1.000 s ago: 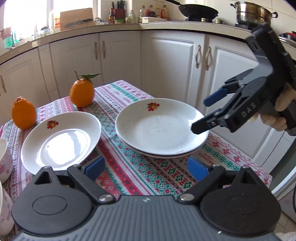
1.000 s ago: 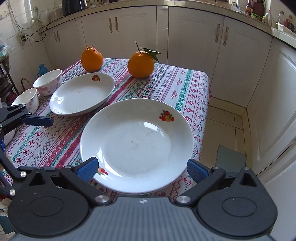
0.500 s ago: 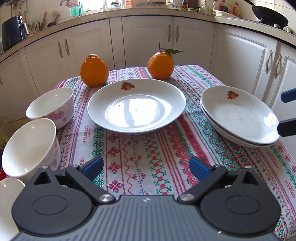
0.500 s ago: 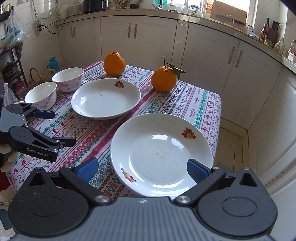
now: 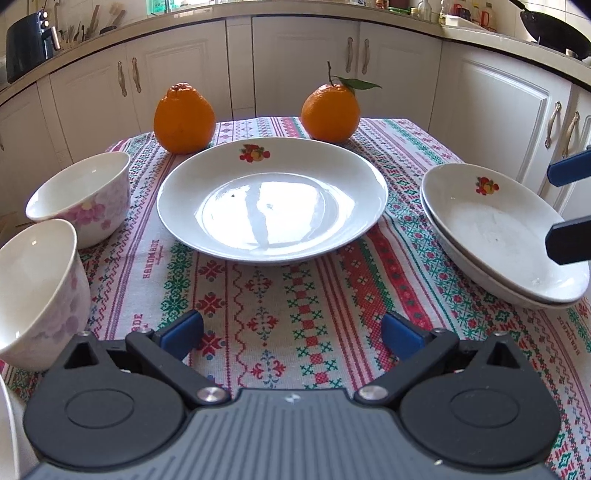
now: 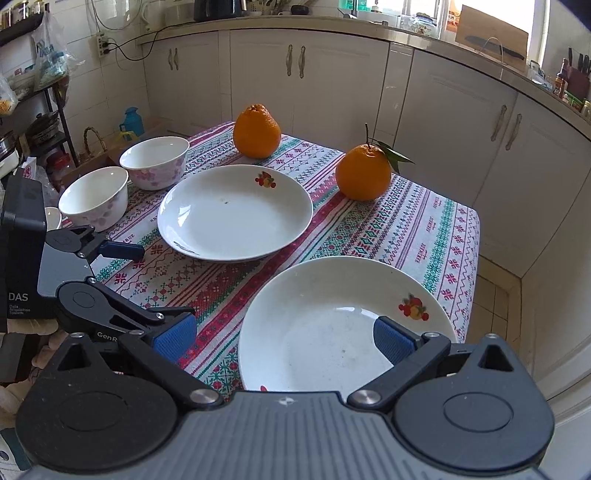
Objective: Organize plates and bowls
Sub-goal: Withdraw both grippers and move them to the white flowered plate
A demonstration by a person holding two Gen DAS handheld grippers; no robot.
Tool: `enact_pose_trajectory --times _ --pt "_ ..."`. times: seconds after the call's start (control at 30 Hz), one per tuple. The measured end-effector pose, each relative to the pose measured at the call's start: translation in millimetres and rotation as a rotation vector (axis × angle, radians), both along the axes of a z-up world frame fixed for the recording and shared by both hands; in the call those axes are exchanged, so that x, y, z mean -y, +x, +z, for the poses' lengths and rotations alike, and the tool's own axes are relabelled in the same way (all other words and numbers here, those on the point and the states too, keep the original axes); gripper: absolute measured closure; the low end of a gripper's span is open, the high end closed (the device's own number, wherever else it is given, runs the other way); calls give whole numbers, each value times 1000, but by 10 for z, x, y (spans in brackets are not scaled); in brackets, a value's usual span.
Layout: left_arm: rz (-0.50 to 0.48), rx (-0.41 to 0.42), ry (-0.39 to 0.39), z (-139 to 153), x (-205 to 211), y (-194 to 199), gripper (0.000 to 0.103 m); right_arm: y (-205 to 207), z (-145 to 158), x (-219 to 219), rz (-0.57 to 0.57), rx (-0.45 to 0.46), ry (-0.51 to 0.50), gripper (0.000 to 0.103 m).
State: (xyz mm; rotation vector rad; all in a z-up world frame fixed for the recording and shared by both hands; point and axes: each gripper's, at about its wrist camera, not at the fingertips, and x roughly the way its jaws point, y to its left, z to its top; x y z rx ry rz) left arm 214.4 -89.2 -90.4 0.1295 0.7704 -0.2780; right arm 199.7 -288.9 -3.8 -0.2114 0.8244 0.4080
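patterned woven tablecloth (image 5: 295, 295), glossy round plates (image 5: 271, 199)

Bright window daylight glares off the single plate (image 5: 271, 199); fisheye bends cabinets (image 6: 306, 70) at sharp edges

Home kitchen: white cabinets (image 6: 295, 85) lining the walls, wok (image 5: 550, 31) sitting on the counter, knife block (image 6: 578, 79), tablecloth (image 5: 295, 295) covering the tabletop.

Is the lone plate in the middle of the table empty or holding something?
Empty: the middle plate shows only bare glazed surface and its fruit print.
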Motion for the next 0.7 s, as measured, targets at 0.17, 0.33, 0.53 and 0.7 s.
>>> enact_pose_trajectory --times 0.17,0.33,0.53,0.7 --pt "6 10 -4 -11 13 96 0 214 -56 -38 37 -21 11 0" --pt "21 14 -2 -18 32 218 0 477 -80 -115 87 -36 10 0" --pt "24 30 -4 -36 45 284 0 909 -73 -288 175 -58 -4 0" --pt "7 30 -5 -31 40 306 0 1345 -142 -419 248 -114 8 0"
